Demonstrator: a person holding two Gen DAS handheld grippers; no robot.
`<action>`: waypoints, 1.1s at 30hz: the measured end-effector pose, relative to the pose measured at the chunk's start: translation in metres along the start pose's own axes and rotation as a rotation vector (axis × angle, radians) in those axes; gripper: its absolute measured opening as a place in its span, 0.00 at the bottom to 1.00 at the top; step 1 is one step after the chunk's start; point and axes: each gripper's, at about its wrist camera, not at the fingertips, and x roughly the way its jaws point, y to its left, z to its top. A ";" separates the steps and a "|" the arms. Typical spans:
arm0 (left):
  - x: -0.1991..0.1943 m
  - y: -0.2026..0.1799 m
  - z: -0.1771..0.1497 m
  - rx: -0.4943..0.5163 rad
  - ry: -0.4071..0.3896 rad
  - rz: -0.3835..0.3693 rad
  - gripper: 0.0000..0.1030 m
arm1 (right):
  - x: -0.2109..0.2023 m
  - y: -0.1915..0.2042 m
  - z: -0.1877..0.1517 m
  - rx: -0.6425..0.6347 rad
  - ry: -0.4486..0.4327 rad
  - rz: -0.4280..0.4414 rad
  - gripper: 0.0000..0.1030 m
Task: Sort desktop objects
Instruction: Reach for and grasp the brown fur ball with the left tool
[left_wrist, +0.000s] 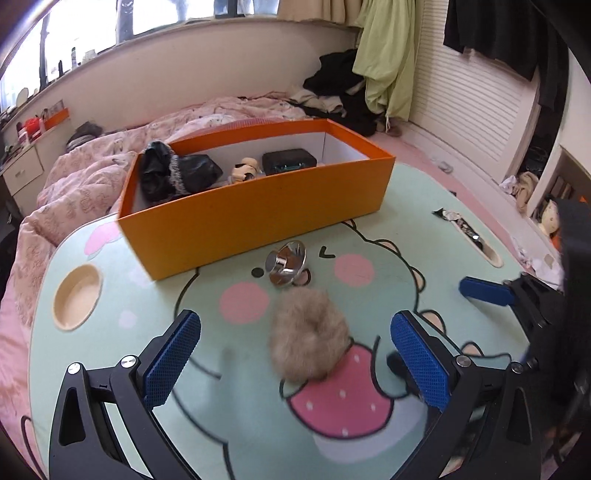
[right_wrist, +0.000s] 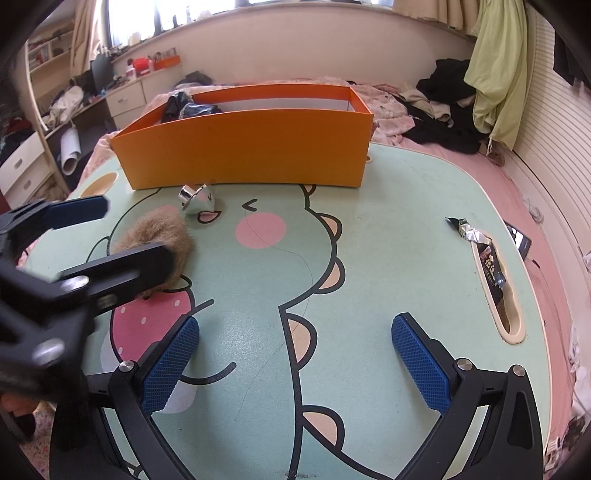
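Observation:
A furry tan scrunchie (left_wrist: 309, 334) (right_wrist: 155, 229) lies on the green cartoon table (left_wrist: 406, 229), between the wide-apart fingers of my open left gripper (left_wrist: 295, 354). Just beyond it rests a shiny chrome ornament (left_wrist: 286, 263) (right_wrist: 197, 201), in front of the orange box (left_wrist: 258, 214) (right_wrist: 243, 147). The box holds black crumpled items (left_wrist: 173, 171), a small figure (left_wrist: 244, 170) and a dark case (left_wrist: 289, 161). My right gripper (right_wrist: 295, 354) hovers open over bare tabletop with nothing between its fingers. The left gripper (right_wrist: 110, 232) appears blurred at the left of the right wrist view.
A foil snack wrapper (right_wrist: 476, 247) (left_wrist: 448, 215) lies partly in the slot at the table's right edge. A round cup recess (left_wrist: 77, 297) sits at the table's left. The table stands on a pink bed with clothes piled behind. A phone (right_wrist: 521, 240) lies on the bedding.

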 end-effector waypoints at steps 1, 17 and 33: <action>0.009 -0.001 0.002 0.002 0.019 0.008 1.00 | 0.000 0.000 0.000 0.000 0.000 0.000 1.00; -0.032 0.034 -0.067 -0.063 -0.038 0.112 0.37 | 0.001 0.001 0.002 -0.006 -0.001 0.002 1.00; -0.036 0.036 -0.077 -0.066 -0.078 0.098 0.37 | 0.019 0.046 0.071 -0.063 -0.036 0.111 0.89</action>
